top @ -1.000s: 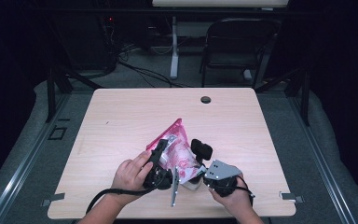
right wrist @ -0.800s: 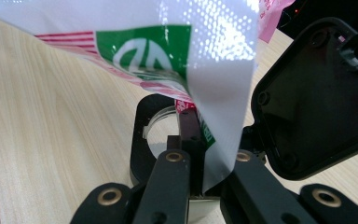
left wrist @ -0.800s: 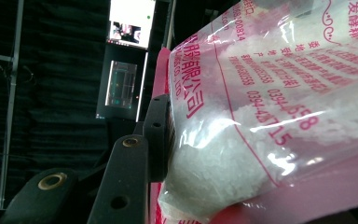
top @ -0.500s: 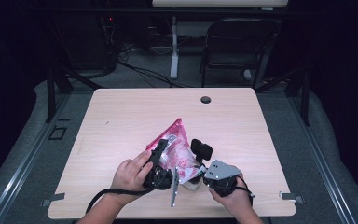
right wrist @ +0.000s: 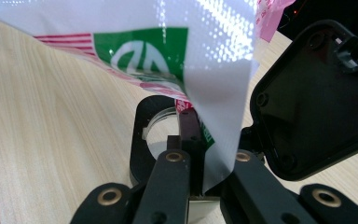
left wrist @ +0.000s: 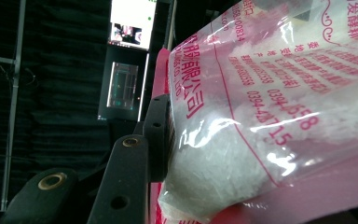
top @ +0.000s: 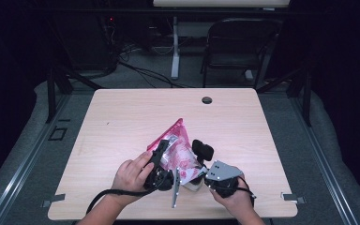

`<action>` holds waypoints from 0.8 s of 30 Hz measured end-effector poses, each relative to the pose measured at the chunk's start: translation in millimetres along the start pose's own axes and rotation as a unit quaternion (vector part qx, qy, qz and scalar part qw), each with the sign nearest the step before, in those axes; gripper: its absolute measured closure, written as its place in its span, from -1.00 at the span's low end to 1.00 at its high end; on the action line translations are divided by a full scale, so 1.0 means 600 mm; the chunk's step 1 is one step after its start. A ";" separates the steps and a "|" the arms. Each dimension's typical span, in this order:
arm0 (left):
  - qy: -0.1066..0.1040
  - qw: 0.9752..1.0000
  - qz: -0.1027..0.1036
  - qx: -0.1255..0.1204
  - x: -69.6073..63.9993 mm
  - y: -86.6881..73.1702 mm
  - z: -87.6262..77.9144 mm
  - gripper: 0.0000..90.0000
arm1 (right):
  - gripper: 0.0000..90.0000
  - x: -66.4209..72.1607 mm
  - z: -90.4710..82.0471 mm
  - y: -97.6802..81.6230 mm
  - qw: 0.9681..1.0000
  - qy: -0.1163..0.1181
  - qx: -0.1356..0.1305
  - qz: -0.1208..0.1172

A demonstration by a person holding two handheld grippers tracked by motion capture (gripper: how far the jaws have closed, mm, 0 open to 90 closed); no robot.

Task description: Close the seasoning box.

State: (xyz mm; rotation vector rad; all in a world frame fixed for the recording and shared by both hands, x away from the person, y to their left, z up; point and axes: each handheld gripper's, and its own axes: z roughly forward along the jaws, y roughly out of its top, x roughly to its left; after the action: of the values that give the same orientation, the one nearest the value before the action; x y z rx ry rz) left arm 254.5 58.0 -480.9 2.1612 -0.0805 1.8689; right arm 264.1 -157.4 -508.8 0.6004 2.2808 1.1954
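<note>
Bag: a pink-and-clear plastic bag (top: pixel 176 150) of white grains, printed in red, lies at the lower middle of the high view on the table (top: pixel 122 122), its pink corner pointing toward the upper part of the frame.
Left claw: the left claw (top: pixel 161 152), lower left of centre in the high view, is held in a hand (top: pixel 131 176); in the left gripper view one black jaw presses flat against the bag (left wrist: pixel 261 116), so it grips the bag's bulging side, with the other jaw hidden behind the bag.
Right claw: the right claw (right wrist: pixel 204 161) is clamped on a thin white edge of the bag (right wrist: pixel 214 84), which bears a green mark, at the bottom centre of the right gripper view; the jaws stand almost together with the film between them.
Right hand: the right hand (top: pixel 234 199) sits at the lower right of centre in the high view.
Other things: a round hole (top: pixel 207 100) near the table's upper edge; a dark chair (top: pixel 236 44) at the top of the frame.
</note>
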 end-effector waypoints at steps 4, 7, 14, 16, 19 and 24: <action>0.000 1.000 0.000 -0.001 0.001 0.000 0.000 0.51 | 1.00 0.000 -0.001 0.000 1.000 -0.001 0.001 -0.001; 0.000 1.000 -0.001 -0.001 0.001 0.000 -0.001 0.51 | 1.00 0.000 -0.001 0.000 1.000 0.000 0.000 -0.001; -0.002 1.000 -0.003 -0.001 0.001 0.000 -0.001 0.51 | 1.00 0.000 0.000 0.001 1.000 0.001 0.001 0.000; 0.001 1.000 0.001 -0.003 0.002 0.001 -0.001 0.51 | 1.00 0.000 0.001 0.001 1.000 0.002 0.001 0.000; 0.001 1.000 0.003 -0.002 0.002 0.001 0.000 0.51 | 1.00 0.001 0.002 0.001 1.000 0.002 0.002 0.000; -0.001 1.000 0.001 -0.001 0.002 0.000 -0.001 0.51 | 1.00 0.000 0.003 0.000 1.000 0.003 0.002 0.000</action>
State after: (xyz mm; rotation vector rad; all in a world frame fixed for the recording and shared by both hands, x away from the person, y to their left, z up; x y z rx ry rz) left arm 254.2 58.2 -479.7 2.1634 -0.0859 1.8665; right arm 265.0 -156.3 -509.4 0.5992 2.2888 1.1955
